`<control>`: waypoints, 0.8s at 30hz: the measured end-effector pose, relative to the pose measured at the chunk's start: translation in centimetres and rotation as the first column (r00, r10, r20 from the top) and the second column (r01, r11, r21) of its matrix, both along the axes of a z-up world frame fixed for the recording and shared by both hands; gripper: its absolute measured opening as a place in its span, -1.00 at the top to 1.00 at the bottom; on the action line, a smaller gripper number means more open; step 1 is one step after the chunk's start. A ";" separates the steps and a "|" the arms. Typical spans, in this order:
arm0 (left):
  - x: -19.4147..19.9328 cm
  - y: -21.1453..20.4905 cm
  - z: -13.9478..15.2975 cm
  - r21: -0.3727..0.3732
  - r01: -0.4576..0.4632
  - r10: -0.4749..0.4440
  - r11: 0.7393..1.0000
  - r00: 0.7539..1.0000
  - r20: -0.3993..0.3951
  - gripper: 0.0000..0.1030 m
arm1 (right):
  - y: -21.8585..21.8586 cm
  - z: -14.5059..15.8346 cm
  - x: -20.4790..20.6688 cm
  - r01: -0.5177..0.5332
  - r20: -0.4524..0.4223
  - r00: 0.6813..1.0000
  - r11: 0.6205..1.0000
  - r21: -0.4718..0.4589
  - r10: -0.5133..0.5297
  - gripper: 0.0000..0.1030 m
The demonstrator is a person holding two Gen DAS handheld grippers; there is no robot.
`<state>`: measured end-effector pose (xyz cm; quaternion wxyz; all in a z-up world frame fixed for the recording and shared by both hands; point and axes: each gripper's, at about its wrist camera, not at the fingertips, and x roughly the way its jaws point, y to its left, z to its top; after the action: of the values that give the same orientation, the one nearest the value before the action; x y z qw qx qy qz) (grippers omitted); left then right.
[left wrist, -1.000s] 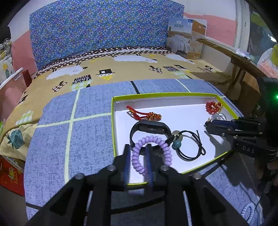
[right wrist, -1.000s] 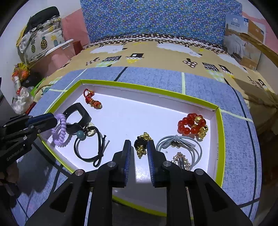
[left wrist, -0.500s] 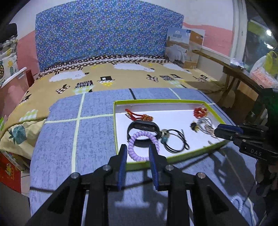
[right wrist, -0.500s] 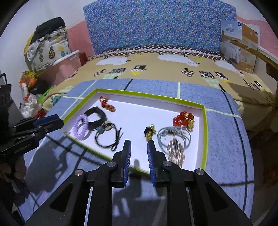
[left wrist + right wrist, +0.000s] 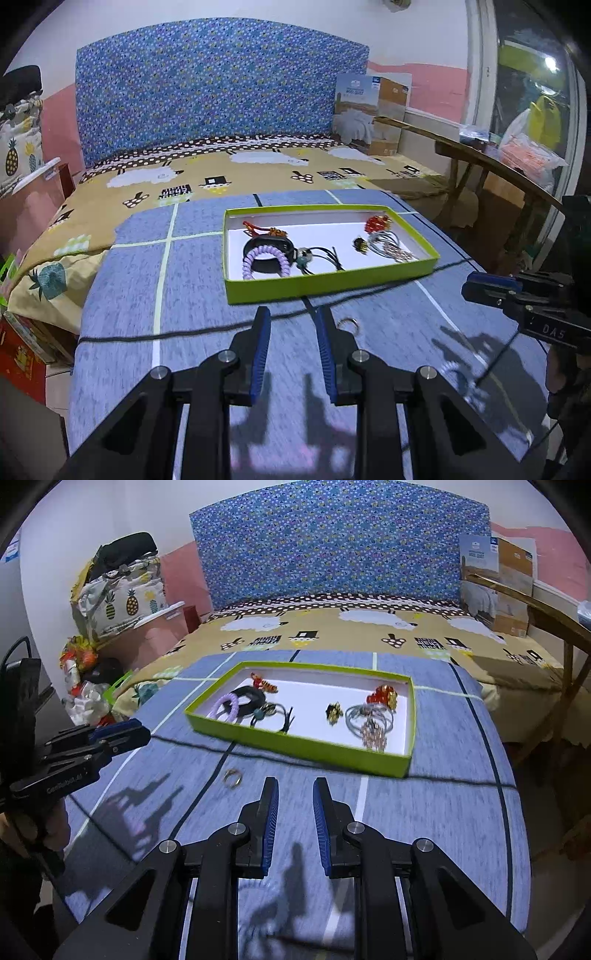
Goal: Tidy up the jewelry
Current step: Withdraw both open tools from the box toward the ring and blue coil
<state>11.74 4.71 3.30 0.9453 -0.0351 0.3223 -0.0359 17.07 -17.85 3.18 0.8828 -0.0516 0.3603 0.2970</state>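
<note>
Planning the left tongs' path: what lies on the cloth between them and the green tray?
In the left wrist view, a small ring lies on the blue cloth just right of the left tongs, and a black cord crosses before the green tray.

The left gripper (image 5: 291, 317) is seen at 6 o'clock with its jaws parted and nothing between them. A small metal ring (image 5: 348, 326) lies on the blue cloth (image 5: 129, 266) just beside its right fingertip. A green-rimmed tray (image 5: 332, 282) near centre holds a purple spiral hair tie (image 5: 264, 256) overlapping a black band (image 5: 269, 243). The right gripper (image 5: 487, 288) is seen at 3 o'clock.
</note>
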 end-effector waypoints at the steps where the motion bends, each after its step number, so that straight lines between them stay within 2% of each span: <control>1: -0.4 -0.2 0.0 0.002 0.002 -0.002 1.000 1.000 0.002 0.48 | -0.1 0.0 -0.5 0.000 0.002 1.000 1.000 -0.001 0.000 0.62; 6: -2.1 -0.8 -0.4 0.007 0.012 -0.011 1.000 1.000 -0.005 0.48 | -0.9 -0.2 -2.6 0.007 0.001 1.000 1.000 0.006 -0.007 0.62; 18: -4.3 -0.6 -1.4 -0.019 -0.013 0.013 1.000 1.000 -0.025 0.48 | -2.4 -1.2 -4.9 0.024 -0.020 1.000 1.000 0.009 -0.024 0.62; 24: -4.6 -0.9 -1.2 -0.017 -0.004 0.004 1.000 1.000 0.000 0.48 | -2.3 -1.5 -5.6 0.021 -0.016 1.000 1.000 -0.002 -0.021 0.62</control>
<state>7.09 3.85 2.13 0.9450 -0.0437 0.3221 -0.0368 11.49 -20.20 1.73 0.8830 -0.0464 0.3681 0.2876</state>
